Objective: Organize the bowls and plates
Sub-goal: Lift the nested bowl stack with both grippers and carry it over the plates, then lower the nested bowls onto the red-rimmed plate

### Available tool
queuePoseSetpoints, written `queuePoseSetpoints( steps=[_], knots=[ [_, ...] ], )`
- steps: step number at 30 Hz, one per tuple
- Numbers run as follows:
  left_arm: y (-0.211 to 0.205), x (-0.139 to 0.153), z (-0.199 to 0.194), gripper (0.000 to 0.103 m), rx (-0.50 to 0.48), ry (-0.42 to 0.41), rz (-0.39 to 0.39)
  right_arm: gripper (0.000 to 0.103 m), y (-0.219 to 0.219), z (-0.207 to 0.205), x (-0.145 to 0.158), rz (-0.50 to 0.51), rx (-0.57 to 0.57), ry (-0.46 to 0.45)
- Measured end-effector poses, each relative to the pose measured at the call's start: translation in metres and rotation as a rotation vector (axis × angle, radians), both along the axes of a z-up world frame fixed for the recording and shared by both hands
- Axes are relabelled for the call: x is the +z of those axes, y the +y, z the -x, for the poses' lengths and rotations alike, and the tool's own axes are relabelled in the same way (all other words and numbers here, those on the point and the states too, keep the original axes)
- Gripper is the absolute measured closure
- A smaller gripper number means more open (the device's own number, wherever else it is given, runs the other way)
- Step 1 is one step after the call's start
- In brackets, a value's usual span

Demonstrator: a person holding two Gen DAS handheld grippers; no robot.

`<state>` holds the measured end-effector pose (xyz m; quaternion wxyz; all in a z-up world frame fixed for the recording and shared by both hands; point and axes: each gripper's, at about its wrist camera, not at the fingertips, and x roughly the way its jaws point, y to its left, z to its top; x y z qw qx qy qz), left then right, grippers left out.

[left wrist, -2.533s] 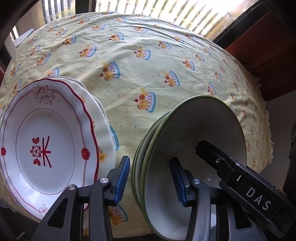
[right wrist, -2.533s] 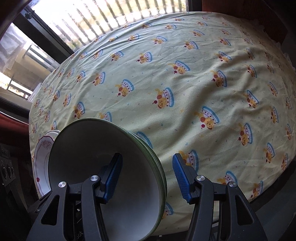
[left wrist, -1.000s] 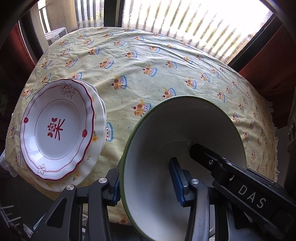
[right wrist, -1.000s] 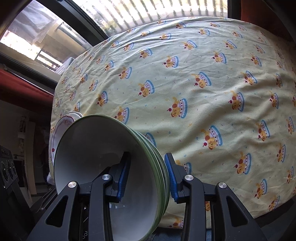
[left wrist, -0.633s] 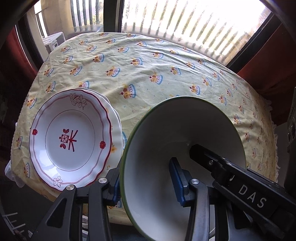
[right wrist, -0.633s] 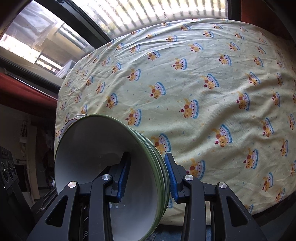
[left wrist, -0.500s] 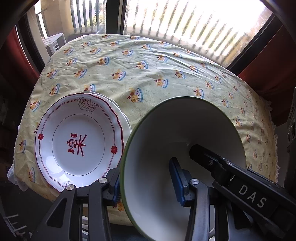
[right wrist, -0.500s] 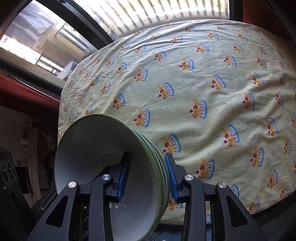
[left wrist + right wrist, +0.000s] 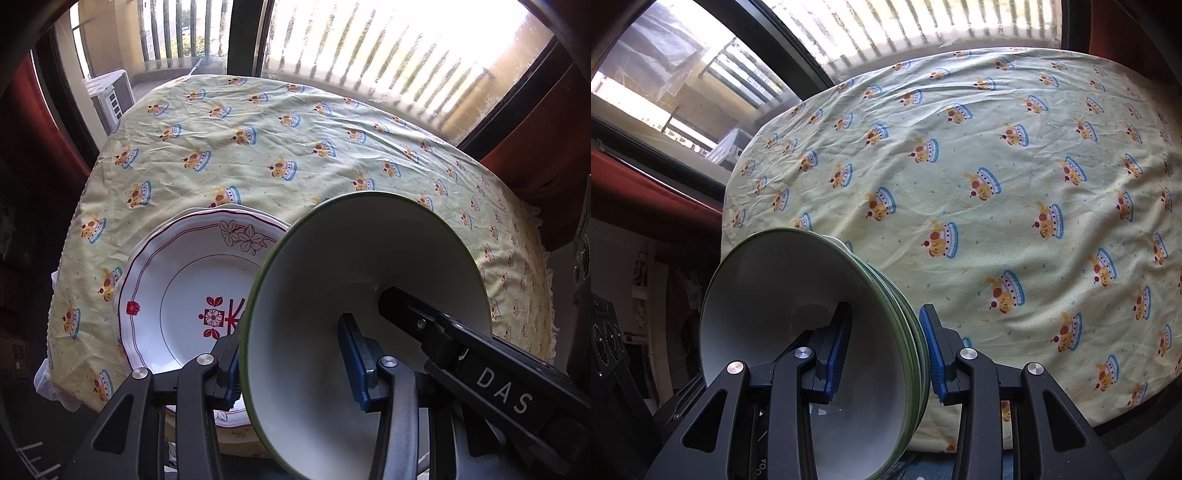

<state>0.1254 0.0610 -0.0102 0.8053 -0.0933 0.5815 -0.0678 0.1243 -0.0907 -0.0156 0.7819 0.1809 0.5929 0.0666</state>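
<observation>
I hold a stack of green-rimmed bowls (image 9: 354,280) off the worktop (image 9: 303,155) with both grippers at once. My left gripper (image 9: 295,365) is clamped on one side of the rim, one blue pad inside the top bowl and the other outside it. My right gripper (image 9: 886,350) pinches the opposite side in the same way, and in its view the bowls (image 9: 798,295) show about four green rims nested together, though I cannot count them for certain. The stack hangs tilted above the near edge of the yellow patterned cloth. Under and to the left of the bowls lie the plates (image 9: 177,295): one white plate with red flowers on top of at least one more plain one, resting near the worktop's near left edge.
</observation>
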Motion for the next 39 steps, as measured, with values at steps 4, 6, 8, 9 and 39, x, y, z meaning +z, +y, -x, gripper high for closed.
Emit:
queuePoseSetpoints(
  steps=[4, 6, 8, 9, 39],
  knots=[
    [0.018, -0.002, -0.003, 0.059, 0.003, 0.001, 0.009, 0.062, 0.019, -0.002, 0.000, 0.011, -0.001, -0.006],
    [0.026, -0.002, -0.004, 0.059, 0.003, 0.003, 0.012, 0.062, 0.028, -0.004, -0.001, 0.010, -0.002, -0.005],
    [0.034, -0.003, -0.005, 0.059, 0.004, 0.004, 0.015, 0.062, 0.036, -0.005, -0.001, 0.012, -0.003, -0.003],
    [0.037, -0.004, -0.006, 0.059, 0.005, 0.006, 0.016, 0.062, 0.040, -0.006, -0.001, 0.014, -0.003, -0.004],
    [0.074, -0.025, -0.023, 0.060, -0.093, 0.007, -0.041, 0.062, 0.093, -0.018, -0.030, 0.045, -0.060, 0.044]
  ],
)
